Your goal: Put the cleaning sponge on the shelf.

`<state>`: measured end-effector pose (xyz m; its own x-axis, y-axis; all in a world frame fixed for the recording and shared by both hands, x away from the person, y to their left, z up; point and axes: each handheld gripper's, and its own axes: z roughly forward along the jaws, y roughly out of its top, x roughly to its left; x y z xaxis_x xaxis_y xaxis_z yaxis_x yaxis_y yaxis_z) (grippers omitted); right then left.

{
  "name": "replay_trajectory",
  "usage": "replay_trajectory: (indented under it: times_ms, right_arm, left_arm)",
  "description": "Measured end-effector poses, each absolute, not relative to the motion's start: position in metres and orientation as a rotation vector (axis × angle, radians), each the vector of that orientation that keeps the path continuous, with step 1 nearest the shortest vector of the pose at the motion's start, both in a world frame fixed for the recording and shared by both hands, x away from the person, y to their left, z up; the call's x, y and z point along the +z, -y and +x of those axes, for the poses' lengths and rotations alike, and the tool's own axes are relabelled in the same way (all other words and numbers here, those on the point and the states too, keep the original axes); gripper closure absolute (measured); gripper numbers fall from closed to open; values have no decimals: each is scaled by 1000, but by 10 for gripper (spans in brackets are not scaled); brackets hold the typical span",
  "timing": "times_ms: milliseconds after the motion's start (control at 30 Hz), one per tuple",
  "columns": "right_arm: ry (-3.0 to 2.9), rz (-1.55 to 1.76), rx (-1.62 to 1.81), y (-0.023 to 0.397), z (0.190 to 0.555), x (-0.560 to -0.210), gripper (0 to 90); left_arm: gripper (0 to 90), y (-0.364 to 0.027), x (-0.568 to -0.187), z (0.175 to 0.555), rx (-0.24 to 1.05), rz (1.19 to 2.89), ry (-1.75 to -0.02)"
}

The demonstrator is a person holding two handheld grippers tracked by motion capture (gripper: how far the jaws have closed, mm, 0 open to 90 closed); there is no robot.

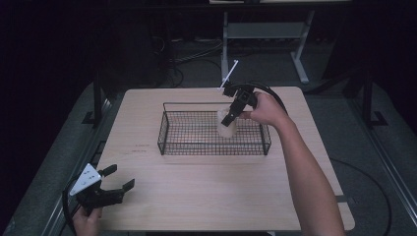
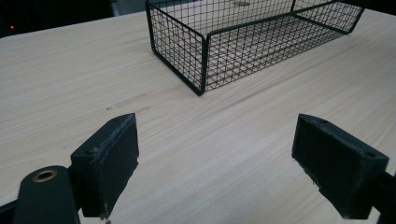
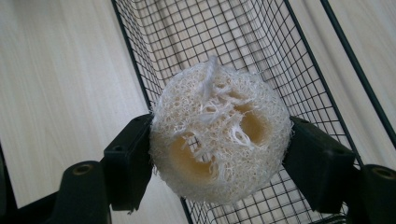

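The right gripper [image 1: 230,118] has its 2 jaws clamped on a pale loofah sponge [image 3: 219,133], held over the wire basket [image 1: 169,146] toward its 3 o'clock end. The left gripper [image 1: 118,181] rests at the table's [image 1: 196,191] 7 o'clock corner, jaws spread apart.

We are losing the far end of the wire basket [image 2: 243,42] past the top edge at twelve o'clock in the left gripper view. In the right gripper view the loofah [image 3: 219,135] is hiding the basket floor behind it. From the high view, the right gripper [image 1: 230,118] is partly covering the loofah, leaving its shape unclear.
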<state>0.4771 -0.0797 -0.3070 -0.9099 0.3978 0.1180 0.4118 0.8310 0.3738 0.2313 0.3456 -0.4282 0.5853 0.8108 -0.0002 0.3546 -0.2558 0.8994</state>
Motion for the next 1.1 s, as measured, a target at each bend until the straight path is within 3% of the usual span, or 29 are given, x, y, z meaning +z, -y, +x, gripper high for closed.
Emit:
replay_trajectory:
  times_ms: [1100]
  right_arm:
    - [2947,-719,-588,77,489,-350,279]
  left_arm:
    - [139,-344,-428,231,591,1853,-940]
